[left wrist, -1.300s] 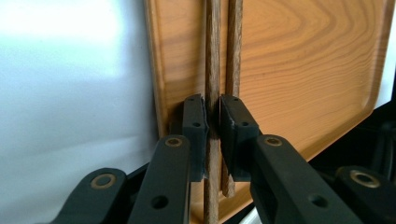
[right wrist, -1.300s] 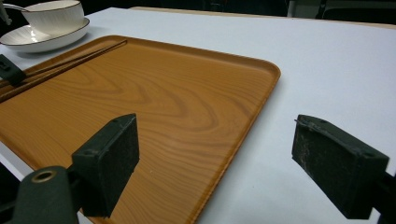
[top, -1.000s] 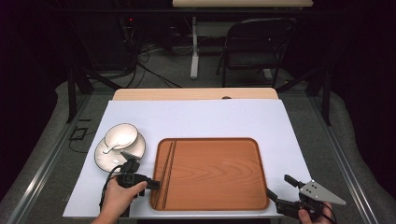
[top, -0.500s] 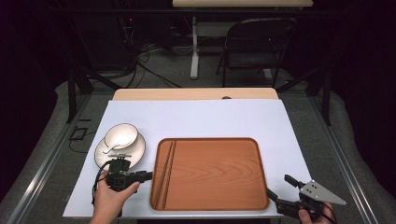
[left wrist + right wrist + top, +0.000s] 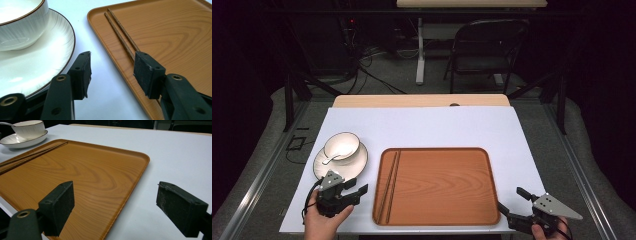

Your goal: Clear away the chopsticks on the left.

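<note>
The left gripper (image 5: 354,192) hovers with jaws released between the plate (image 5: 322,165) and the wooden tray (image 5: 442,187), near the chopsticks (image 5: 122,37). Probably the approach step; next, lower and close. The right gripper (image 5: 511,203) waits, jaws released.

Bright overhead light floods the white tabletop (image 5: 437,125) while the room behind sinks into near black, glare sheens the plate (image 5: 37,65), and the closest gripper parts look soft.
</note>
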